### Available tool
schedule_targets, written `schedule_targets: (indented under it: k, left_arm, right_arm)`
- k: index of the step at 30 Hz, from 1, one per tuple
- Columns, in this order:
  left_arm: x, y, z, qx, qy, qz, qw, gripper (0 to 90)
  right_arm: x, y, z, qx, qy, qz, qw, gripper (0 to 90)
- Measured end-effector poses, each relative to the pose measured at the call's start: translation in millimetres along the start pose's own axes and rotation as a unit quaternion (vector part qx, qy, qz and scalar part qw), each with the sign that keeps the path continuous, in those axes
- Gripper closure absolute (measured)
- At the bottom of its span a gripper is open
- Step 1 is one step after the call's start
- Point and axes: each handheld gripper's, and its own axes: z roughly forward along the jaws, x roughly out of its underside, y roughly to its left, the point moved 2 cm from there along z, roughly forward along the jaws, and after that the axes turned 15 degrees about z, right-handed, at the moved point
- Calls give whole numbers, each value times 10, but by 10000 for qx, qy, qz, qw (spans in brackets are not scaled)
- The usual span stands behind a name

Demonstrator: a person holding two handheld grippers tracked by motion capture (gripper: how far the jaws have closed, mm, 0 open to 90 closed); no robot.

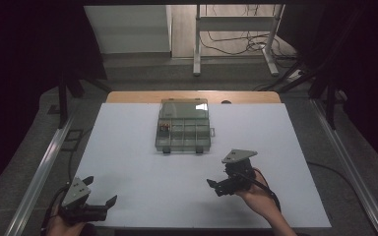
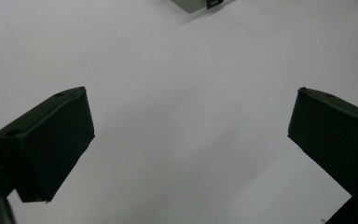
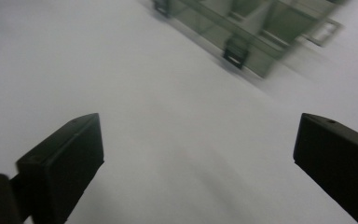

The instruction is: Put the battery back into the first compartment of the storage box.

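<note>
Both tongs stand wide and hold nothing: the left gripper [image 1: 101,194] hovers low at the near left corner of the white table [image 1: 128,162], and the right gripper [image 1: 216,186] hangs over the near middle, tilted toward the far side. Ahead of the right gripper, and a little to its left, sits the clear plastic parts box [image 1: 184,125], well apart from both tools, with its lid seemingly raised at the back. Two dark latches [image 3: 236,50] line the box's near edge, and a small dark item [image 1: 164,129] lies in one of its left compartments (too small to identify).

Judging from the layout, the step in hand is the approach to the box. To do it well, bring the right gripper in squarely toward the near edge, keep the jaws spread until they straddle their target, and have the left gripper ready to steady the box so it does not slide on the smooth top.

No brand, label or readable writing appears anywhere.
</note>
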Motion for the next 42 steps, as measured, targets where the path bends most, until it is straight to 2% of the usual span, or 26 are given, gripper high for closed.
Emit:
schedule_targets:
  k: [1, 5, 14, 21, 24, 28, 34, 39, 42]
  left_arm:
    - [0, 0, 0, 0, 1, 1, 10000, 9]
    - [-2, -1, 1, 0, 16, 3, 10000, 9]
    - [-2, -2, 3, -12, 26, -2, 10000, 9]
    - [-5, -4, 6, -25, 49, 4, 10000, 10]
    - [-7, -5, 8, -27, 63, 11, 10000, 9]
    - [-9, -7, 12, -35, 67, -5, 10000, 10]
    - [-12, -12, 17, -41, 90, 6, 10000, 11]
    - [-14, -14, 20, -49, 108, 15, 9999, 12]
    - [-15, -15, 21, -53, 117, 21, 9999, 12]
  right_arm:
    - [18, -12, -25, 92, -8, 49, 9999, 29]
    - [96, -69, -127, 187, -62, 135, 9997, 28]
    - [245, -176, -331, 248, -285, 325, 9988, 47]
    - [366, -256, -497, 382, -522, 474, 9968, 49]
    - [430, -302, -563, 447, -599, 534, 9958, 34]
    - [526, -353, -647, 393, -655, 572, 9954, 0]
    - [665, -454, -780, 521, -857, 953, 9904, 0]
    - [783, -567, -882, 849, -982, 1190, 9844, 0]
    - [858, -598, -931, 968, -1008, 1249, 9823, 0]
